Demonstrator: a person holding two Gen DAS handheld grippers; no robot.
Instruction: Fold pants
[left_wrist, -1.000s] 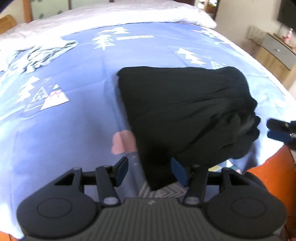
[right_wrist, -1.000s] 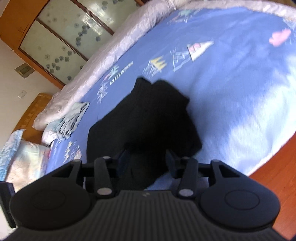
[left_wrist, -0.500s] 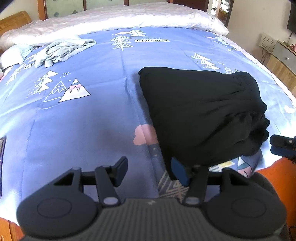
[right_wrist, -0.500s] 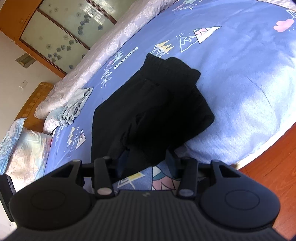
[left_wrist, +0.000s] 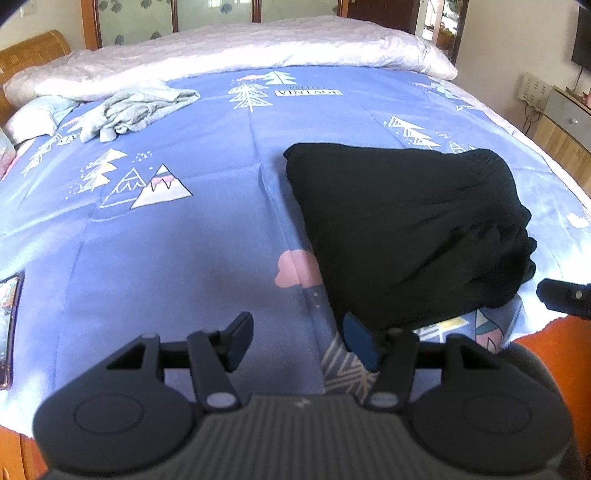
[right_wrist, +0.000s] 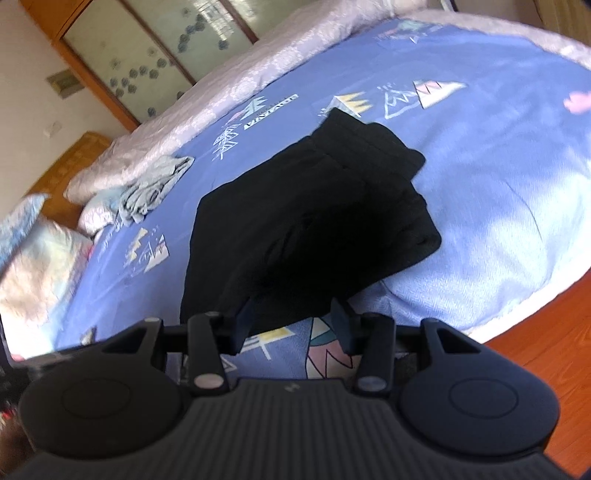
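One pair of black pants (left_wrist: 402, 236), folded, lies right of centre on the blue bedsheet (left_wrist: 192, 236). Two grippers: left gripper (left_wrist: 297, 341) and right gripper (right_wrist: 291, 325) both spread, empty. One grey garment (left_wrist: 129, 110) upper left.

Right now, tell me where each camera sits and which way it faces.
Left wrist: on the left gripper, low at the bed's edge, facing the headboard; own open fingers show, pants ahead-right.
Right wrist: on the right gripper, tilted, facing across the bed; own open fingers show, empty, pants ahead.
Shared: pants, bed, grey garment.
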